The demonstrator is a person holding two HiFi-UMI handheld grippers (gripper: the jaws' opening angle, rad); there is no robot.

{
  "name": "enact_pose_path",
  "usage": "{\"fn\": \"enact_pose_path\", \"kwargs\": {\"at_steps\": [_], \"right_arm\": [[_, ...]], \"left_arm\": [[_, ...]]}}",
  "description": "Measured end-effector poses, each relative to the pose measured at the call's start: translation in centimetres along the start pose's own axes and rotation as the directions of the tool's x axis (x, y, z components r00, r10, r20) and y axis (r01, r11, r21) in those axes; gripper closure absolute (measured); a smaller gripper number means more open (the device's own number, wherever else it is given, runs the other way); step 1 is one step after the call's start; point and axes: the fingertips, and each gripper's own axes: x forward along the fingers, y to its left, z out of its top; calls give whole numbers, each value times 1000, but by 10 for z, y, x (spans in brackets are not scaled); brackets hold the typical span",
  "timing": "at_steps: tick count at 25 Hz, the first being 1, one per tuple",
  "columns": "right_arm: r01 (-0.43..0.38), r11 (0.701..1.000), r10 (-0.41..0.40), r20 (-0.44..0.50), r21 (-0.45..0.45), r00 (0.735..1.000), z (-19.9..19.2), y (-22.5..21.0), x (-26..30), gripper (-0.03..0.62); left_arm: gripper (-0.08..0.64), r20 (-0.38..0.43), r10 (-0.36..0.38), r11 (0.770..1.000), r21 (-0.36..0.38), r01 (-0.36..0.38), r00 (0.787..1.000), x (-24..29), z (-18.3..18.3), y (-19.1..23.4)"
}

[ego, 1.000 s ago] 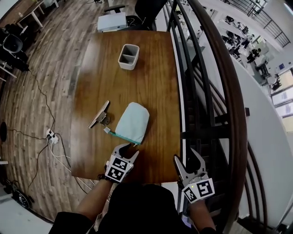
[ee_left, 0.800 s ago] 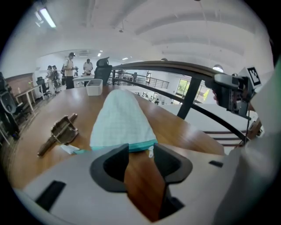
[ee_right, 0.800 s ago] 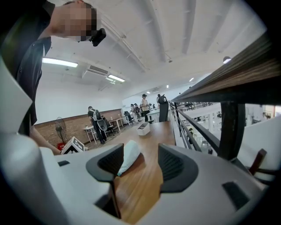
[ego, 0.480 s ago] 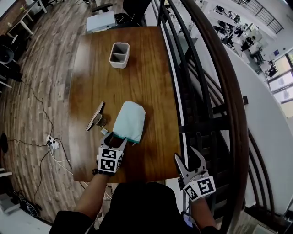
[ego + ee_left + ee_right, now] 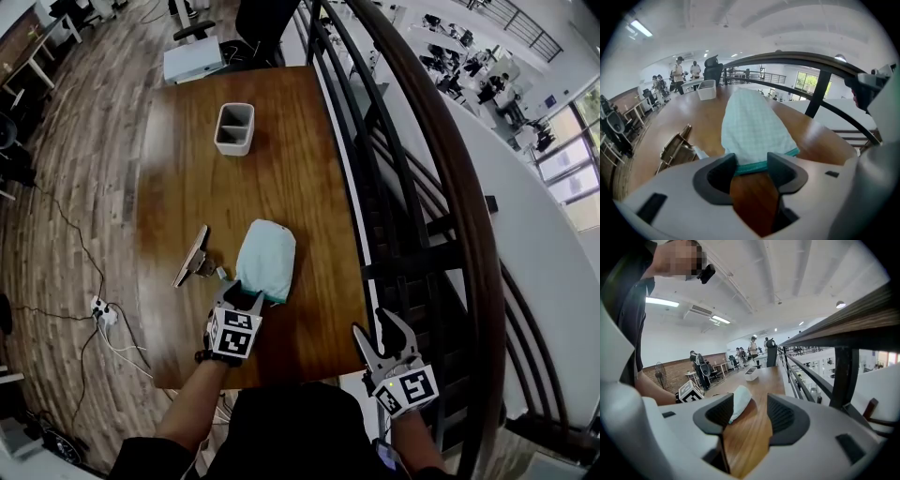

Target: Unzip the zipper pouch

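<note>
Now the left gripper (image 5: 242, 294) had reached the pouch (image 5: 265, 261), wide jaws closing round its edge. The right gripper (image 5: 377, 328), empty, was closing too; unzipping hadn't begun.

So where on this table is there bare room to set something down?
Bare wood lies between the box and the pouch, and between the pouch and the right edge of the table. It's crowded at the pouch's near-left end, where the wooden stand sits.

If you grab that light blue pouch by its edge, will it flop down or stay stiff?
Probably flop: the pouch looks like soft checked cloth, puffed in the middle. It probably won't roll: it lies flat on the table. A push might just slide it.
</note>
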Motion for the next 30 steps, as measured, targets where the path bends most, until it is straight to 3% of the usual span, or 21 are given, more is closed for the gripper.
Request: {"fn": "enact_pose_path", "kwargs": {"at_steps": [3,5,7,12,17,20,24,30], "right_arm": [[-9,1000,9,1,-8,1000,0,11,0,378],[-22,1000,22,-7,-19,1000,-1,18,2,387],[-39,998,39,-21,-40,999,-1,25,6,391],[-88,989,74,-117,-121,990,-16,34,24,393],[-184,957,139,-205,-224,969,-35,50,42,391],[-249,909,169,-250,-335,953,-45,64,49,380],[-318,799,169,-317,-510,933,-71,82,64,330],[-409,670,207,-373,-620,904,-95,102,98,298]], "left_arm": [[368,-1,-8,1000,13,8,1000,-2,-2,-3],[465,-4,-22,1000,0,22,1000,-4,-5,-3],[513,-11,-61,998,-20,61,998,-7,-6,-5],[531,7,-170,984,-54,170,985,-27,5,-18],[534,87,-215,971,-91,223,973,-61,32,-23],[535,127,-243,953,-151,261,962,-78,46,-21],[535,165,-260,927,-233,294,951,-95,59,-12],[535,182,-258,911,-281,302,949,-126,66,-8]]}}
